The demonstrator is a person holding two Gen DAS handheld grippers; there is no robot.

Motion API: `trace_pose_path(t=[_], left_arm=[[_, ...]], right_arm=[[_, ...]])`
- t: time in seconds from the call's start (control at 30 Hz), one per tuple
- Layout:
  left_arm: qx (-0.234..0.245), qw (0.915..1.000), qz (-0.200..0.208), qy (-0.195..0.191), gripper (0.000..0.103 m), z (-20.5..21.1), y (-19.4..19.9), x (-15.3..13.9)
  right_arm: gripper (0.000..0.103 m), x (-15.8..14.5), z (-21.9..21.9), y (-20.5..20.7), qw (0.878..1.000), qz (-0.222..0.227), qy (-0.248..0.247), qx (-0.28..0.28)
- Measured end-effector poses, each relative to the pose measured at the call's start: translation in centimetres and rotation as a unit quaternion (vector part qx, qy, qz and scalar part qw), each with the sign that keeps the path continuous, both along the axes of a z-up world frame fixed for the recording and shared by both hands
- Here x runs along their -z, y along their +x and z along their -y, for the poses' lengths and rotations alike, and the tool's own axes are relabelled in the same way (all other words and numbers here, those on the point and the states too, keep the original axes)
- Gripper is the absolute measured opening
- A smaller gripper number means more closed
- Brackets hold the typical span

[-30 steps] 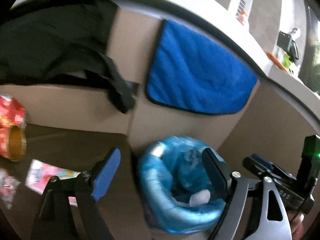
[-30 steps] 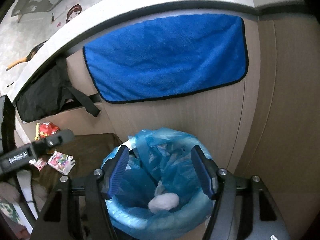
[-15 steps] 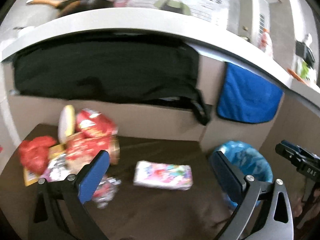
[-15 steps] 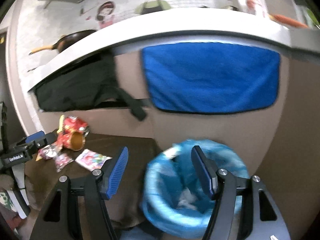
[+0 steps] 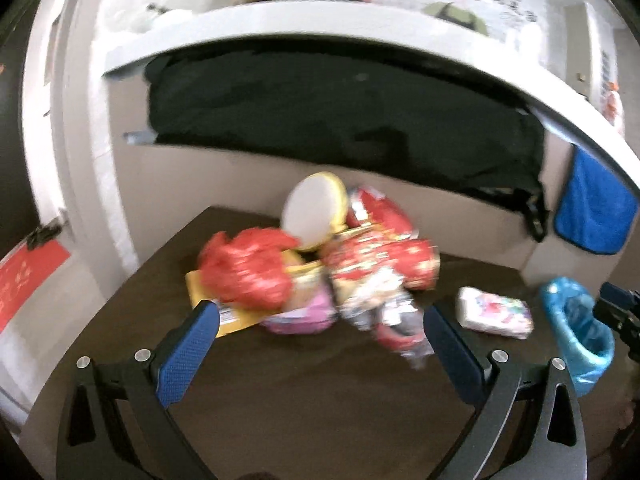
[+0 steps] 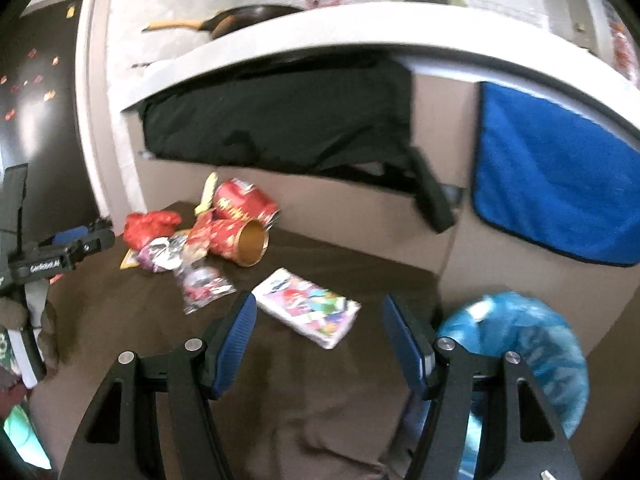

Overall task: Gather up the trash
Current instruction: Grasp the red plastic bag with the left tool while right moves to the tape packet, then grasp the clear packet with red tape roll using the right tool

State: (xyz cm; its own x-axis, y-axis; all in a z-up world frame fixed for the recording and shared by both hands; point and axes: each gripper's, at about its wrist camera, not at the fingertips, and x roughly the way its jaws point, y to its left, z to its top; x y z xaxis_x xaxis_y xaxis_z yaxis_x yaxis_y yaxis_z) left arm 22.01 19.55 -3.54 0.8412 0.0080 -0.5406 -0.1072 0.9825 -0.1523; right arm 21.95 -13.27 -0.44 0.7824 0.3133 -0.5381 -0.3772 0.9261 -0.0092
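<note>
Brown cloth is spread over the low table [image 6: 132,320], which is the biggest thing seen. A long black bag [image 6: 280,124] is tucked under the white shelf [image 6: 320,32] behind it, and a blue towel [image 6: 560,192] is hung on the wall to the right. A bin lined with a blue bag [image 6: 528,344] is stood just beside the table's right end.

A heap of trash is piled near the back of the table. A red paper tube [image 6: 236,240] with a gold inside is laid on its side there, next to a crumpled red wrapper [image 6: 150,226] and a silver wrapper [image 6: 204,284]. A round white lid [image 5: 314,210] is leaned up at the back of the heap. A flat pink packet [image 6: 308,306] is left alone, between the heap and the bin.

The left gripper [image 5: 320,356] is held over the table in front of the heap, its jaws wide apart with nothing between them. The right gripper [image 6: 320,340] is held near the pink packet, its jaws also apart and nothing gripped
</note>
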Motion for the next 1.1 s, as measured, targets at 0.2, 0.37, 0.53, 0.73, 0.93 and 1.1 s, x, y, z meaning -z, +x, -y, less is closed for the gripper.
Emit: trace_pose_path(t=[0.2,0.37,0.53,0.73,0.93,1.1], left_arm=[[-0.014,0.9991,-0.011,-0.04,0.095,-4.2,2.1,1.5],[-0.03,0.9986,-0.013,-0.042,0.095,-6.3,6.4,1.6],[-0.056,0.9954,-0.059,-0.051,0.084,-7.5,10.3,3.7],[-0.051,0.9894,-0.077,-0.112,0.056,-8.9,10.3,5.2],[-0.018,0.9927,-0.03,-0.115,0.054,-7.7,4.6,2.3],[-0.007,0.9952,-0.008,-0.098,0.054,-6.4,-0.1,0.8]], right_arm=[[0.063,2.0,-3.2,1.1,0.999,-0.028,-0.015,-0.024],[0.063,3.0,-4.9,1.7,0.998,-0.045,-0.029,-0.036],[0.063,3.4,-6.3,2.1,0.997,-0.051,-0.039,-0.043],[0.063,4.0,-8.1,2.9,0.995,-0.064,-0.055,-0.056],[0.063,4.0,-11.4,4.3,0.992,-0.065,-0.052,-0.097],[0.063,5.1,-14.5,5.7,0.985,-0.075,-0.055,-0.142]])
